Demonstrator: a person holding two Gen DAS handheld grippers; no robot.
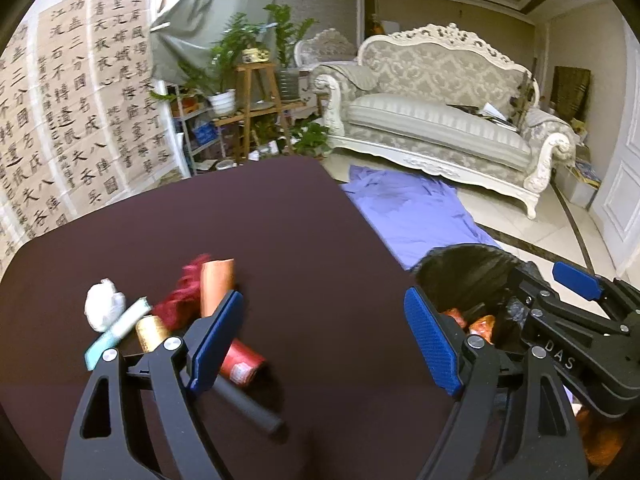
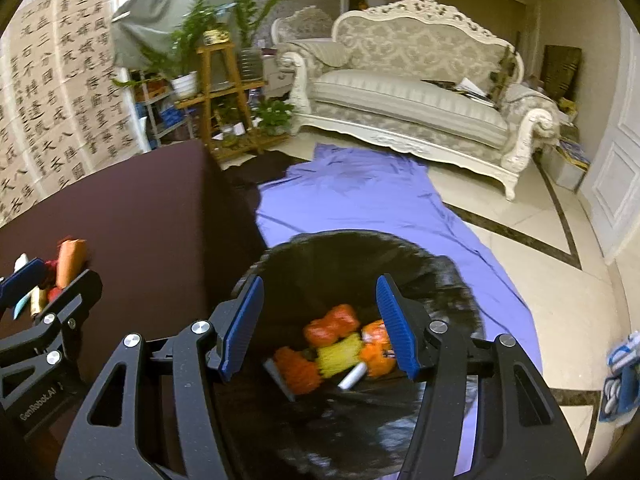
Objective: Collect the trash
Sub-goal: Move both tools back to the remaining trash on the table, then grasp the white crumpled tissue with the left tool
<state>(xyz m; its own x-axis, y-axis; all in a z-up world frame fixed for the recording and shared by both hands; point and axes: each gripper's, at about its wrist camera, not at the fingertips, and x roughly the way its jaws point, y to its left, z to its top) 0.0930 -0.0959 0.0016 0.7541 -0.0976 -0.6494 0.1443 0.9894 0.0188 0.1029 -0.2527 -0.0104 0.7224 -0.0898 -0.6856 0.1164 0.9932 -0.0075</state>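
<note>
Left-wrist and right-wrist views of a trash-collecting task at a dark bench (image 1: 280, 220). The remaining litter lies in a loose cluster at the lower left of the left-wrist frame: a crumpled white tissue (image 1: 102, 306), a pale green-white wrapper strip (image 1: 116, 332), a gold tube (image 1: 152, 332), a tuft of crimson fibre (image 1: 182, 296), an orange cardboard tube (image 1: 216, 286), a red cylinder with a label (image 1: 242, 362) and a black rod (image 1: 248, 406). The black-lined trash bin (image 2: 360, 256) stands off the bench's right edge, over a purple cloth (image 2: 360, 196) on the floor; it already contains orange and yellow pieces (image 2: 336, 348).

Left tongs (image 1: 324, 342) — spread wide, holding nothing; the left blue pad overlaps the red cylinder in the picture, though actual contact cannot be confirmed. Right tongs (image 2: 320, 324) — likewise wide apart and empty, poised above the bin mouth, touching neither liner nor contents as far as can be seen.

Judged step: the next pick from the cluster. Done well, the left tongs select a single outlying item — the red cylinder or black rod — straddle it across its narrow axis, and close squarely so it does not roll. The packed items beside it are likely to shift if brushed.
</note>
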